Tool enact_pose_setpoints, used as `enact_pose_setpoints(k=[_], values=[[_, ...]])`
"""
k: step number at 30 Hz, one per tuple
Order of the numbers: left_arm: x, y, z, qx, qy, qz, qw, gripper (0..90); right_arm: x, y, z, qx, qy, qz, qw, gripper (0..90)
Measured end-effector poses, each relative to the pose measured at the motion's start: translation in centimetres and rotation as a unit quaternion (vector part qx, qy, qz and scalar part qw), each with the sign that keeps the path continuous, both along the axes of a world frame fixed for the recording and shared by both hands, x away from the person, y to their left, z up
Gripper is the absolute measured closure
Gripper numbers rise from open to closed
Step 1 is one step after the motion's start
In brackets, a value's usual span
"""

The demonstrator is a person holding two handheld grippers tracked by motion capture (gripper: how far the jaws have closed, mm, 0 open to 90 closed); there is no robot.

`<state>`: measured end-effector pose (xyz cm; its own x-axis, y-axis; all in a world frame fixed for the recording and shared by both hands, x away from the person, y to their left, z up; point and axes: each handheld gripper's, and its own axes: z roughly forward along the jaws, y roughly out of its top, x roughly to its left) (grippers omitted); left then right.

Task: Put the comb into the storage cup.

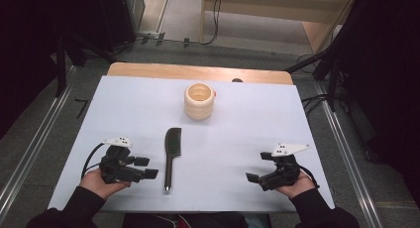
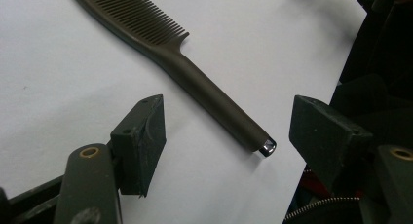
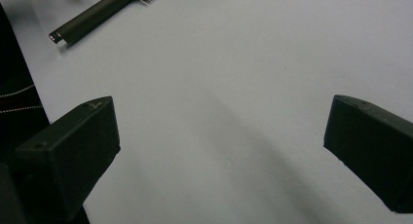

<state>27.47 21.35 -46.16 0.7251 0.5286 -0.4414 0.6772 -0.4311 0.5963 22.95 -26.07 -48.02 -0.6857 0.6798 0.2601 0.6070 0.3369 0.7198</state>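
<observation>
Black comb [image 1: 172,156] lay untouched on the table [image 1: 247,129]; my left gripper [image 1: 148,167] and right gripper [image 1: 253,178] gaped empty. I judged grasping its handle came next.

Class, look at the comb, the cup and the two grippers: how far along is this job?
Nothing looks done: the comb lies flat on the table, apart from the cup. In hand: nothing; the left gripper and right gripper are open, empty. Left, probably: grasping the comb.
</observation>
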Motion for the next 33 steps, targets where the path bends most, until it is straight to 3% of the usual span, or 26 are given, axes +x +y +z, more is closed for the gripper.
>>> enact_pose_setpoints(k=[15, 33], values=[[0.07, -0.28, -0.06, 0.003, 0.004, 0.001, 1.0000, 29.7, 0.09, 0.11, 0.11, 0.005, -0.010, 0.001, 0.9999, 0.0], [0.15, -0.36, -0.10, 0.007, 0.004, 0.003, 1.0000, 29.5, 0.25, 0.36, -0.09, -0.001, -0.002, 0.004, 1.0000, 0.0]])
